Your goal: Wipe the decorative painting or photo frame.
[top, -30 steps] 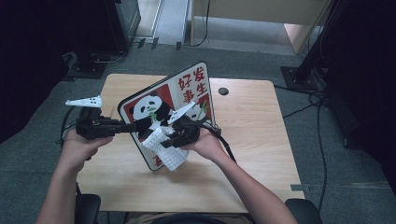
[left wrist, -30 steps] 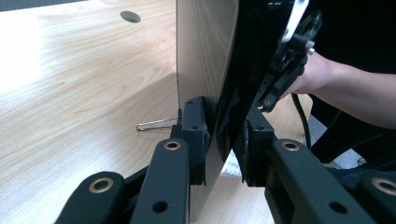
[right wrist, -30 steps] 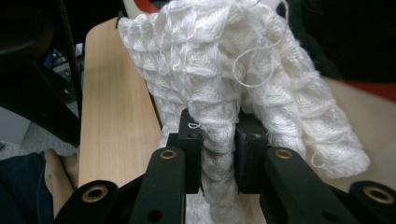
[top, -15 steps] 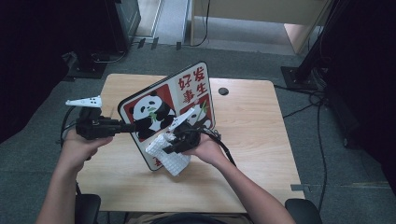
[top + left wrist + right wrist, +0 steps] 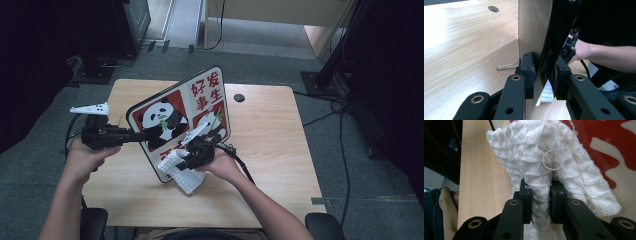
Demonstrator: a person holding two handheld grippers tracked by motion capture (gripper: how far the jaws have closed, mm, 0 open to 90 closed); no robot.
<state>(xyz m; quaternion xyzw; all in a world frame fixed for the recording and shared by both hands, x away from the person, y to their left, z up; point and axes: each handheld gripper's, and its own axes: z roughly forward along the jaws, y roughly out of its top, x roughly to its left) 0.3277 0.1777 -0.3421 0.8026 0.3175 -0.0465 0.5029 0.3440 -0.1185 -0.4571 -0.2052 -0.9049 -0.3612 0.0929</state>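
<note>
Cloth (image 5: 183,172) slid lower down panda board (image 5: 165,117).

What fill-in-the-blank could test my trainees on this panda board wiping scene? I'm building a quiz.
1. The left gripper clamps the edge of the ____ board.
2. The right gripper is shut on a white ____.
3. The board's bottom edge rests on the ____ table.

Missing words: panda; cloth; wooden

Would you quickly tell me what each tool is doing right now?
Left tool: closed on the edge of the upright red-and-white panda picture board.
Right tool: closed on the white knitted cloth, against the board's face.
</note>
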